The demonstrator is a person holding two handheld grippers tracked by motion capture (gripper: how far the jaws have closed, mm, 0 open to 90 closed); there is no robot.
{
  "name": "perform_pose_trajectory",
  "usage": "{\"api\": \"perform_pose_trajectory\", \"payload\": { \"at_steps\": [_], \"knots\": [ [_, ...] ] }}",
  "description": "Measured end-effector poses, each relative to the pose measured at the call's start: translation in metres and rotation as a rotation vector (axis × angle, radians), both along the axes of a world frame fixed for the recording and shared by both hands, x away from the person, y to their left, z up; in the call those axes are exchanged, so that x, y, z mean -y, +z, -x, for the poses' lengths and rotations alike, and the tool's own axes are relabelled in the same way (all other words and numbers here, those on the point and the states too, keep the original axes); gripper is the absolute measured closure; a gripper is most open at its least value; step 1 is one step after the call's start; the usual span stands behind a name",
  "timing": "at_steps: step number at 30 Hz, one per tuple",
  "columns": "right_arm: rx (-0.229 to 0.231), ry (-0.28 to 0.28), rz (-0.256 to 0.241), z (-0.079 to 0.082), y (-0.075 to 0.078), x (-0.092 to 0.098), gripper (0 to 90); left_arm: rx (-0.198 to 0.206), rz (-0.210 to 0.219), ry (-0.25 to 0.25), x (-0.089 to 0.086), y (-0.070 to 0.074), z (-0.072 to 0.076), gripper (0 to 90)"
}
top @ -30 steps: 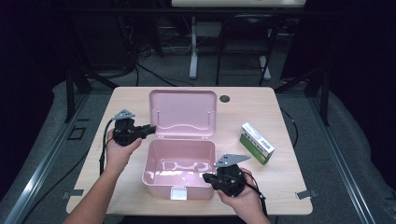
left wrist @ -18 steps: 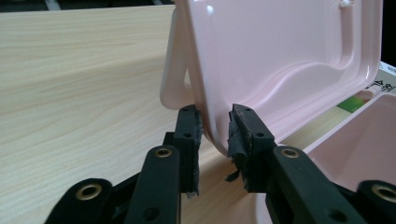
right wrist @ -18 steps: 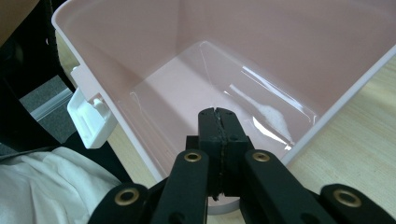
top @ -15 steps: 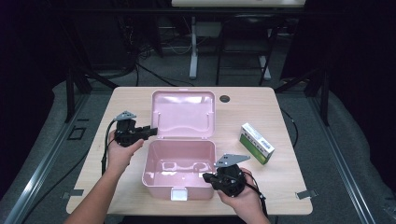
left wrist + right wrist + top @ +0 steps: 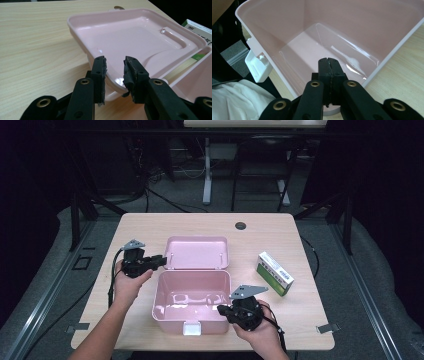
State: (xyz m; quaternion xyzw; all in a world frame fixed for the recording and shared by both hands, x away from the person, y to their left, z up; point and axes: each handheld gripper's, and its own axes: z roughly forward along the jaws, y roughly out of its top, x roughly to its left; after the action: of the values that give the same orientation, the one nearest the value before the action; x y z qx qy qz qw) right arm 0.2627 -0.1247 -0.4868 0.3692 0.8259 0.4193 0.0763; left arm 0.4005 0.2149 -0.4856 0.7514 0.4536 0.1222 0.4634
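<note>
A pink plastic box [image 5: 159, 292] stands open mid-table, its lid [image 5: 197, 252] swung back behind it. My left gripper [image 5: 159, 260] is at the lid's left corner. In the left gripper view the jaws [image 5: 114, 65] stand open, with the lid's [image 5: 140, 37] corner rim between them, close to the right pad. My right gripper [image 5: 221, 309] is at the box's front right rim. Its jaws [image 5: 329, 61] are shut, pad against pad, and reach over the rim above the empty box floor [image 5: 312, 47].
A green and white carton [image 5: 274, 273] lies on the table right of the box, its corner peeking past the lid [image 5: 197, 25]. A white latch [image 5: 191, 328] hangs at the box front. A dark grommet [image 5: 240, 225] sits near the far table edge.
The lid has tilted and now looks much shorter in the high view. My left gripper shifted slightly with it. The right gripper has stayed put.
</note>
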Motion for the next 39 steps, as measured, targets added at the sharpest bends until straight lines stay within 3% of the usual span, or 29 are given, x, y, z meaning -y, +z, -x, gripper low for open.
{"api": "perform_pose_trajectory", "payload": {
  "at_steps": [10, 23, 30, 39],
  "knots": [
    [-0.003, 0.001, -0.003, 0.000, 0.000, 0.000, 89.8, 0.006, 0.006, -0.010, -0.004, 0.003, 0.007, 77.0],
    [-0.008, -0.002, -0.010, 0.001, 0.000, 0.000, 88.9, -0.001, 0.026, -0.079, -0.004, 0.008, 0.028, 74.1],
    [-0.027, 0.024, -0.025, 0.001, -0.001, -0.003, 88.8, -0.014, -0.006, -0.092, -0.004, 0.003, 0.032, 75.1],
    [-0.041, 0.044, -0.012, 0.004, -0.004, -0.011, 88.6, -0.002, -0.007, -0.107, -0.001, 0.001, 0.032, 78.1]
  ]
}}
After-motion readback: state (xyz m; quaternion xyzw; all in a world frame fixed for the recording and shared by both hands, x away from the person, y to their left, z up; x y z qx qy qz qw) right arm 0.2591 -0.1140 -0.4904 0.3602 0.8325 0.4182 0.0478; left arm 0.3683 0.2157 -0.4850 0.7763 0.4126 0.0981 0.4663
